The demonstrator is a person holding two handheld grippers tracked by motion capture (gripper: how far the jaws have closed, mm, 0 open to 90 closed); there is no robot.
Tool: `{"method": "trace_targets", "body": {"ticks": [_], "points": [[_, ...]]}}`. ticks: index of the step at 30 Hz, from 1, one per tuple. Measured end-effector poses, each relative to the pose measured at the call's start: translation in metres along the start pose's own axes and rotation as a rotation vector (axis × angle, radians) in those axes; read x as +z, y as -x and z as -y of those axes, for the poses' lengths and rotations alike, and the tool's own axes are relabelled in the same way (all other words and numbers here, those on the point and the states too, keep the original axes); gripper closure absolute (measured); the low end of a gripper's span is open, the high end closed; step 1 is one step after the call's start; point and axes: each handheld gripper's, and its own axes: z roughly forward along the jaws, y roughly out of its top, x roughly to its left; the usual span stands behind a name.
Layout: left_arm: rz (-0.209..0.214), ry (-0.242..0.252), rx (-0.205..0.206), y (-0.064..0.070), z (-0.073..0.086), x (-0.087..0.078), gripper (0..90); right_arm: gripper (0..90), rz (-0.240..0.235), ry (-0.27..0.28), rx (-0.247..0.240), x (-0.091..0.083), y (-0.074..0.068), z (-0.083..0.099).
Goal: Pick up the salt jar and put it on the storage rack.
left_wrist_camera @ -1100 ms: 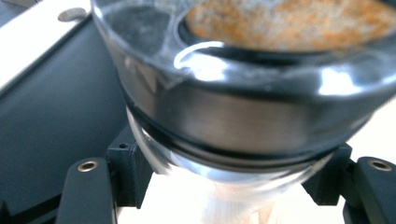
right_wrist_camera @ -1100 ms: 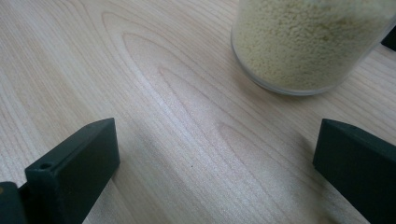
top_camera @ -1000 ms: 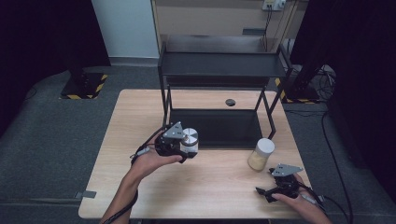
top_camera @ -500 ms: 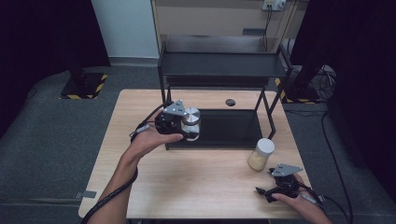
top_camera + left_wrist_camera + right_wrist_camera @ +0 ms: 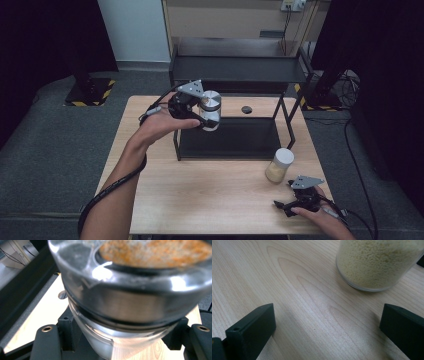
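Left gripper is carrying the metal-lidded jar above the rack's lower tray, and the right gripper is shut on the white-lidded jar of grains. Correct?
Not quite. The right gripper is open and apart from the white-lidded jar, as the right gripper view shows. The left gripper does carry the metal-lidded jar.

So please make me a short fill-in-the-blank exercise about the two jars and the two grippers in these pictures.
1. The left gripper holds a jar with a ____ lid.
2. The jar of pale grains stands on the ____.
3. The fingers of the right gripper are ____.
4. The black rack has ____ shelves.

Missing words: metal; table; open; two
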Motion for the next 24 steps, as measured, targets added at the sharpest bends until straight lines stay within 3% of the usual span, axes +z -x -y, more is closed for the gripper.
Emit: {"method": "trace_targets", "body": {"ticks": [9,19,24], "points": [[-0.036,0.006,0.003,-0.009,-0.036,-0.02,30.0,1.3,0.0,0.0,0.0,0.0,0.0,0.0],[-0.06,-0.008,-0.021,-0.017,-0.056,-0.028,30.0,1.3,0.0,-0.001,0.002,0.0,0.0,0.0],[-0.071,0.007,-0.025,-0.019,-0.065,-0.033,30.0,1.3,0.0,-0.001,0.002,0.0,0.0,0.0]]}}
